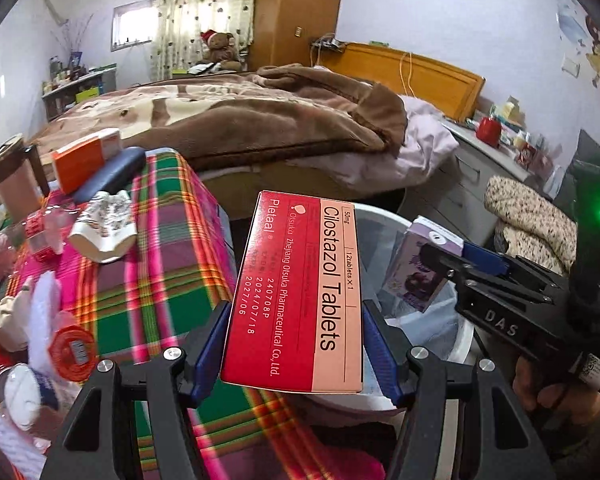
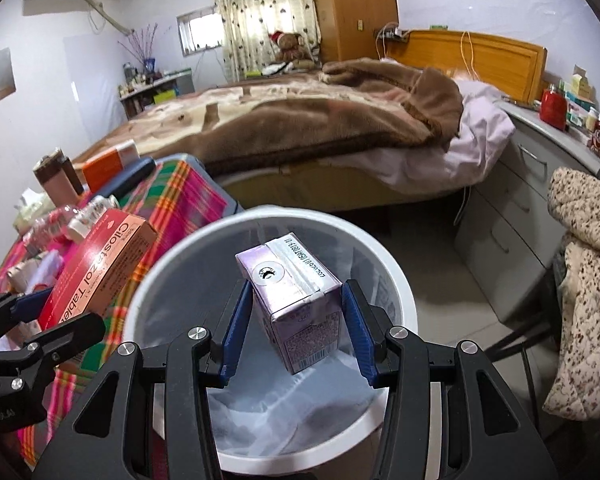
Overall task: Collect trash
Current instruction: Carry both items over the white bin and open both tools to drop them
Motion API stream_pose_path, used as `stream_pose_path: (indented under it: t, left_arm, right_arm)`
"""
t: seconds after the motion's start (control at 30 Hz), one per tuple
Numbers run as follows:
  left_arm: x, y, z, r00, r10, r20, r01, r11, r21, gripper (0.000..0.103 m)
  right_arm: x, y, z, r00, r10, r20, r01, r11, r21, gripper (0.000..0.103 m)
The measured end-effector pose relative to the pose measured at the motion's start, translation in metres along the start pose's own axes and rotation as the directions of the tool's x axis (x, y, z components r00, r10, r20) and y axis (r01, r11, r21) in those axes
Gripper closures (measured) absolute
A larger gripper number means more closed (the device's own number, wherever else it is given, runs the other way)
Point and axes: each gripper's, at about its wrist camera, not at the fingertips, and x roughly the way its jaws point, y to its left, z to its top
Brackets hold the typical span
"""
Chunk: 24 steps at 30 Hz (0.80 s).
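Note:
My left gripper (image 1: 294, 316) is shut on a red Cilostazol tablet box (image 1: 296, 292), held above the edge of the plaid-covered table (image 1: 160, 264), beside the white trash bin (image 1: 460, 340). The box also shows in the right wrist view (image 2: 96, 272). My right gripper (image 2: 294, 300) is shut on a purple drink carton (image 2: 296, 300), held over the open bin (image 2: 180, 260), which has a clear liner inside. In the left wrist view the carton (image 1: 416, 272) sits in the right gripper (image 1: 440, 260) over the bin.
The table holds a crumpled paper cup (image 1: 104, 228), an orange box (image 1: 84, 160), a dark case (image 1: 108, 176), a brown tumbler (image 1: 14, 176), a red lid (image 1: 72, 348) and tissues. A bed (image 2: 300, 120) lies behind, drawers (image 2: 520, 208) and a draped chair (image 2: 588, 280) to the right.

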Motion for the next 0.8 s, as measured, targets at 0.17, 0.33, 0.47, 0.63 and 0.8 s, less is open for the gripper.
stream_pose_path:
  t: [0.17,0.33,0.47,0.63,0.8]
  left_arm:
    - [0.014,-0.003,-0.003,0.999,-0.007,-0.032,0.007,1.000,0.004,0.039]
    - [0.016,-0.001,-0.003,0.999,-0.022,-0.027,0.022,1.000,-0.008,0.031]
    - [0.013,0.002,-0.002,0.999,-0.026,-0.019,0.026,1.000,-0.017,0.028]
    - [0.004,0.010,-0.004,1.000,-0.017,-0.005,0.017,0.999,-0.036,0.028]
    - [-0.012,0.021,-0.006,1.000,-0.001,0.025,0.003,0.998,-0.063,0.028]
  right_arm:
    - [0.002,-0.007,-0.003,0.999,-0.020,-0.026,0.020,1.000,-0.005,0.055]
    - [0.001,-0.015,-0.005,0.999,-0.030,-0.037,0.030,1.000,0.001,0.054]
    - [0.001,-0.016,-0.004,0.999,-0.038,-0.034,0.039,0.999,0.014,0.037]
    - [-0.006,-0.013,-0.004,0.999,-0.040,-0.011,0.040,0.999,0.020,0.037]
    - [-0.013,-0.008,-0.002,0.999,-0.030,0.015,0.029,0.999,0.038,0.037]
